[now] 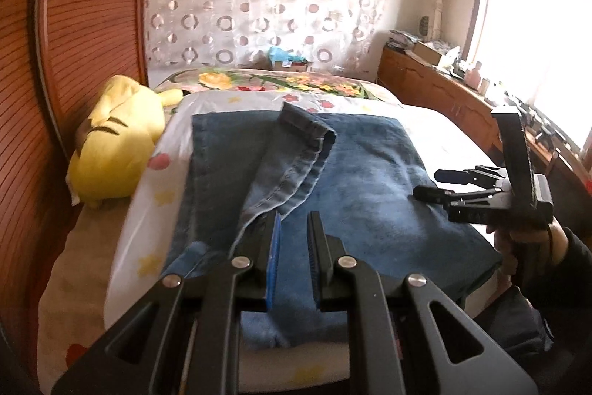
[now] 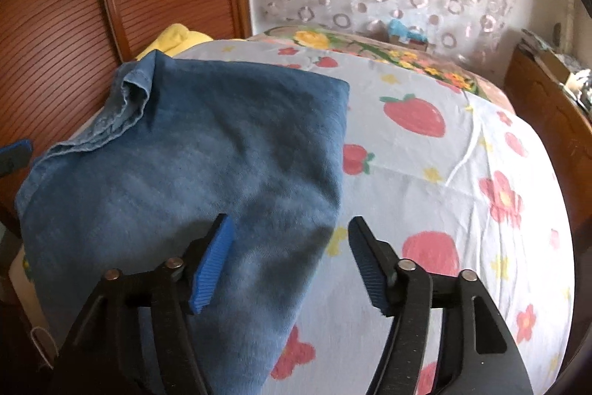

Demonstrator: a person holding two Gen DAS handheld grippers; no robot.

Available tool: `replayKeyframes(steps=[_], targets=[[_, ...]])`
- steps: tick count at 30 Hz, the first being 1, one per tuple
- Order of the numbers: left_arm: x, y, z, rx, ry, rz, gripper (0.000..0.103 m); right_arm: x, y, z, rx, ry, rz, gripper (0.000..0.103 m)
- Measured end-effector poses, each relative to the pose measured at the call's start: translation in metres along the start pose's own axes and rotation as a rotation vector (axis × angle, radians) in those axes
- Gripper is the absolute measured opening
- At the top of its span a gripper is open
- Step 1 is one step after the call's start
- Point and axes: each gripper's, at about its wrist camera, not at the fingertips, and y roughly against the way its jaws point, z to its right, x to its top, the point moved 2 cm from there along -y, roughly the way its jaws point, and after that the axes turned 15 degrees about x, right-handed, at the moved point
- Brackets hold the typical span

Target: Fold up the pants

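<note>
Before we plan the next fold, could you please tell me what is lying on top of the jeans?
On the jeans lies one of their own legs, doubled back, its hemmed cuff up. Nothing else sits on them. Whatever the leg covers is hidden.

Both black plastic grippers, left [image 1: 292, 228] and right [image 2: 290, 243], carried ribbed blue pads [image 2: 212, 265] and silver pivot screws; a dark sleeve [image 1: 569, 269] covered the wrist.

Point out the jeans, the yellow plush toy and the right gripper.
jeans [image 1: 370, 180], left wrist view, flat denim panel.
yellow plush toy [image 1: 114, 143], left wrist view, its body.
right gripper [image 2: 290, 260], right wrist view, gap between its fingertips.
</note>
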Motion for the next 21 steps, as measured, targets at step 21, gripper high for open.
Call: replayKeyframes(steps=[21], targets=[[0.01,-0.057,0.028,0.02,-0.105,-0.122,0.013,-0.009,-0.003,0.002,0.017,0.005,0.036,0.069]])
